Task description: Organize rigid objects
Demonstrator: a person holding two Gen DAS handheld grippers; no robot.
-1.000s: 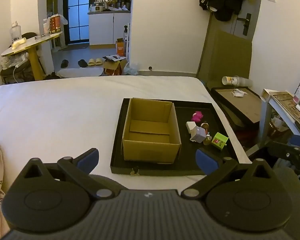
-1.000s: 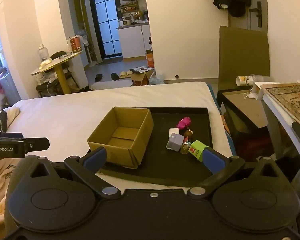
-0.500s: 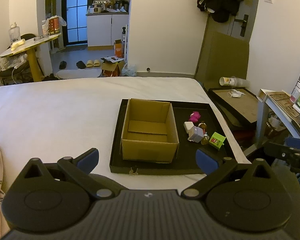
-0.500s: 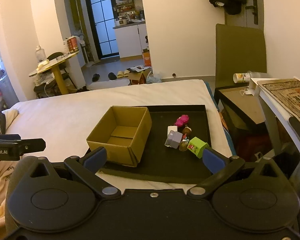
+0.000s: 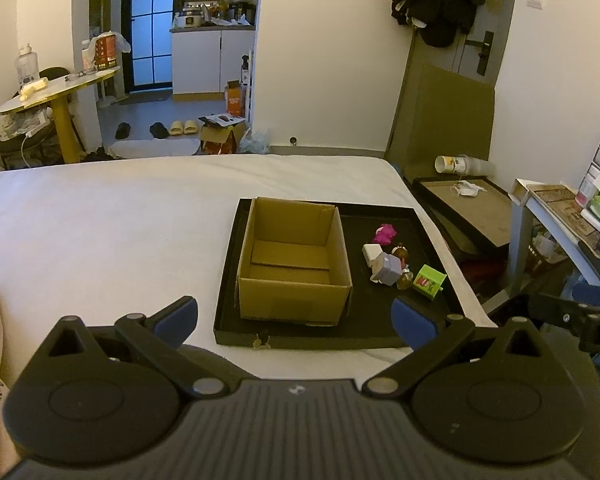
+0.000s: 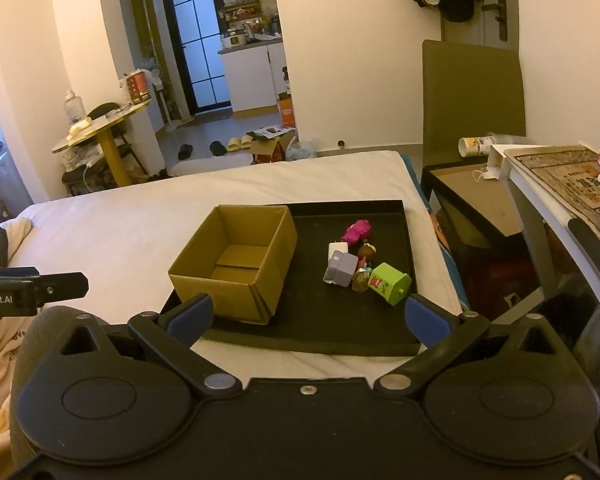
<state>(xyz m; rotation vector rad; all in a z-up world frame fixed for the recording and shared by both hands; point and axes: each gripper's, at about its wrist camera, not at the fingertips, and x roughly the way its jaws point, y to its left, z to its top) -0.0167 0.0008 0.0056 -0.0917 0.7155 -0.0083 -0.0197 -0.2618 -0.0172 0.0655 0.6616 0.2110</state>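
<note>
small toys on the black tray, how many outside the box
6 seen: pink toy farthest back, white block, brown figure, grey cube, small bottle, green box nearest. They sit clustered, so another may be hidden.

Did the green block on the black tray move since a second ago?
No. The green block still lies beside the grey cube, right of the cardboard box on the black tray. Only the cameras shifted slightly.

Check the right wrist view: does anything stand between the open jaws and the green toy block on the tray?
Nothing visible does. The right gripper looks straight across bare black tray to the green toy block.
</note>
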